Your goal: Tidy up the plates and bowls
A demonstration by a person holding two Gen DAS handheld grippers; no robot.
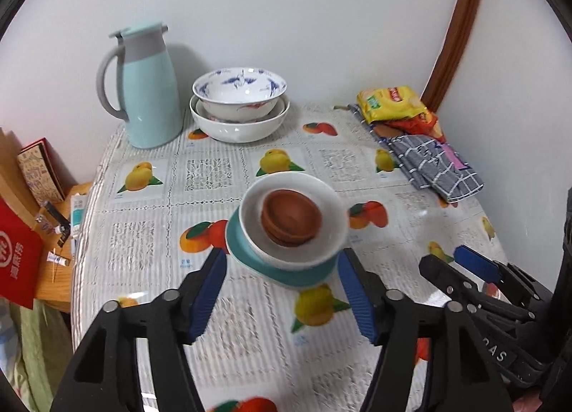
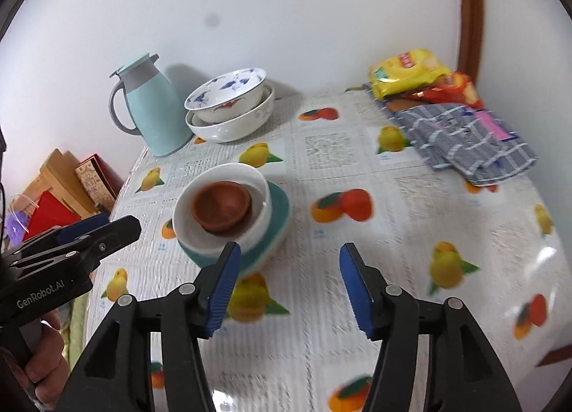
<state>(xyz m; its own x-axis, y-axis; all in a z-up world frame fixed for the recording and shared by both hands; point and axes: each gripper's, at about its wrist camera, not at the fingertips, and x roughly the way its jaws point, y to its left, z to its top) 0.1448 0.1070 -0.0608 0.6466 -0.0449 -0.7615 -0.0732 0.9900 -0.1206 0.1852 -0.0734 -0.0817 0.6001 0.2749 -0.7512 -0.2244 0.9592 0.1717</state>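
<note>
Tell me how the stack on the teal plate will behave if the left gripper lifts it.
Likely top-heavy: the white bowl and brown bowls sit off-centre on the teal plate. The glazed surfaces look slippery, so they may slide. Probably fragile.

Two black two-finger grippers with blue ribbed pads, left gripper (image 1: 282,281) and right gripper (image 2: 287,278), both spread wide, empty, hovering side by side above the table's near edge.

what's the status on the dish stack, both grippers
Left hand-held gripper open, straddling the stack's near edge. Right hand-held gripper open, empty, beside it. Brown bowls in white bowl on teal plate. Nothing in the way.
</note>
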